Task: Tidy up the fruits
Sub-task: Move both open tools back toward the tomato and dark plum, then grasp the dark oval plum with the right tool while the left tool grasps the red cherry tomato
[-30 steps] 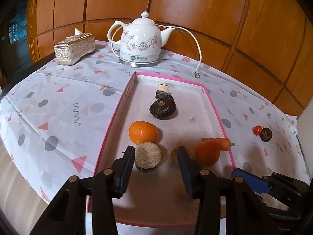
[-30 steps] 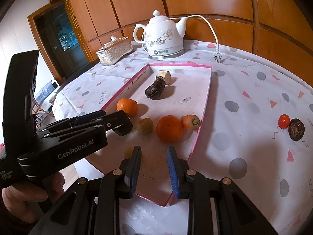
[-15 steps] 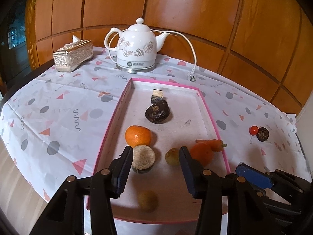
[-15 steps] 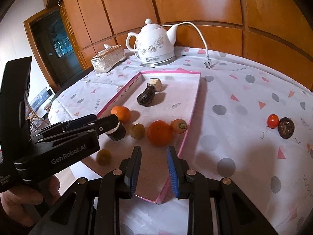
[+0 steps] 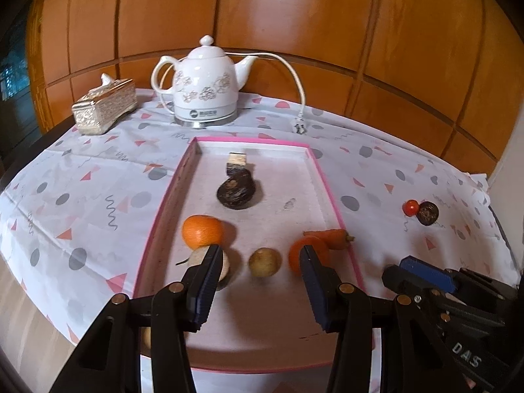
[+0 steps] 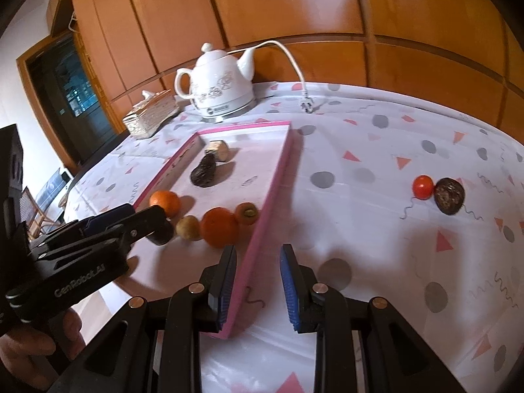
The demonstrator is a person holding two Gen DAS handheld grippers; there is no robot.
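A pink-rimmed tray (image 5: 330, 193) holds two oranges (image 5: 202, 231) (image 5: 296, 253), a carrot (image 5: 327, 238), a yellow-green fruit (image 5: 264, 262), a tan round piece (image 5: 224, 263), a dark wrinkled fruit (image 5: 235, 191) and a cut chunk (image 5: 236, 160). My left gripper (image 5: 259, 250) hovers over the tray's near end, open, nothing between its fingers; a small yellowish fruit (image 5: 146, 337) peeks from behind it. My right gripper (image 6: 258, 252) hangs over the tray's near right edge (image 6: 262, 229), jaws drawn close with nothing in the narrow gap. A cherry tomato (image 6: 422, 186) and another dark fruit (image 6: 450, 195) lie on the cloth at right.
A white kettle (image 5: 206, 91) with its cord and plug (image 5: 299, 126) stands behind the tray, with a gold tissue box (image 5: 104, 104) to its left. Wood panelling backs the patterned tablecloth (image 5: 82, 190). A person's hand (image 6: 29, 353) grips the left tool.
Both grippers have drawn back toward the near table edge and risen slightly, so the fruits look smaller. The right view has swung right; the tray's edge now lies under its fingers.
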